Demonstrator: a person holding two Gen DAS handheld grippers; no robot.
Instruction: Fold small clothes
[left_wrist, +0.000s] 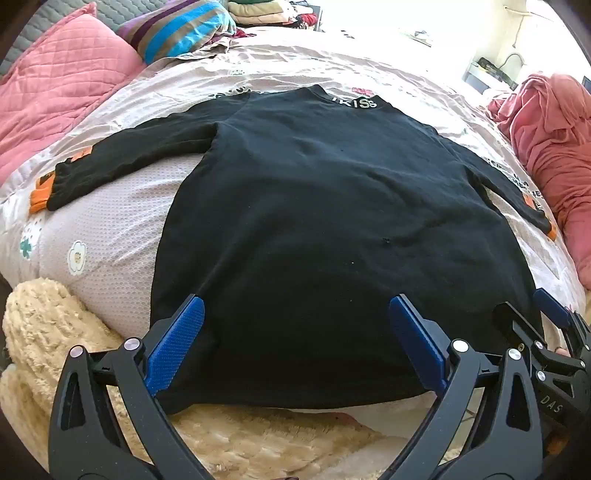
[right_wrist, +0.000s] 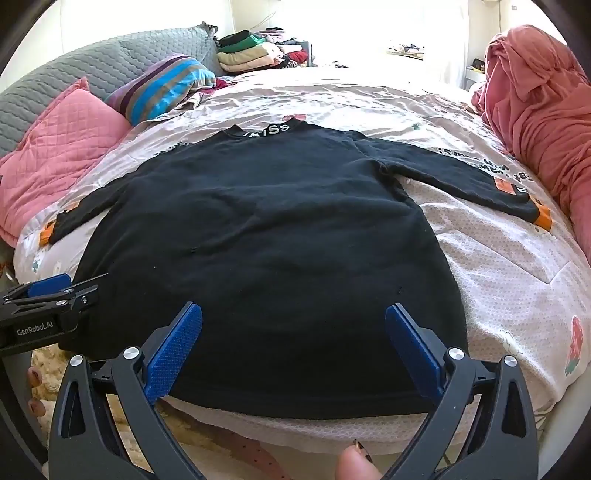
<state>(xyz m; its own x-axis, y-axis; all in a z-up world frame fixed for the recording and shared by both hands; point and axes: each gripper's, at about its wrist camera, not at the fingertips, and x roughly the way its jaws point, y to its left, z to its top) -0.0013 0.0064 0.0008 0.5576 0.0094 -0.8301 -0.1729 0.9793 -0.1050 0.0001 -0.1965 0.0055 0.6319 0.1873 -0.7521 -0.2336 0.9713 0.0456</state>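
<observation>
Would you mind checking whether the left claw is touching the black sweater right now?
Cannot tell. In the left wrist view the left claw stands open over the black sweater hem, but no gap or contact shows plainly.

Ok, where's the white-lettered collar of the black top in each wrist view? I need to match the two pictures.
Left wrist view: the collar sits at the top, right of centre, at the far end of the black top.
Right wrist view: the collar sits at the top, slightly left of centre.
Shared landmark: the striped pillow, upper left in both, beside the pink quilted pillow.
</observation>
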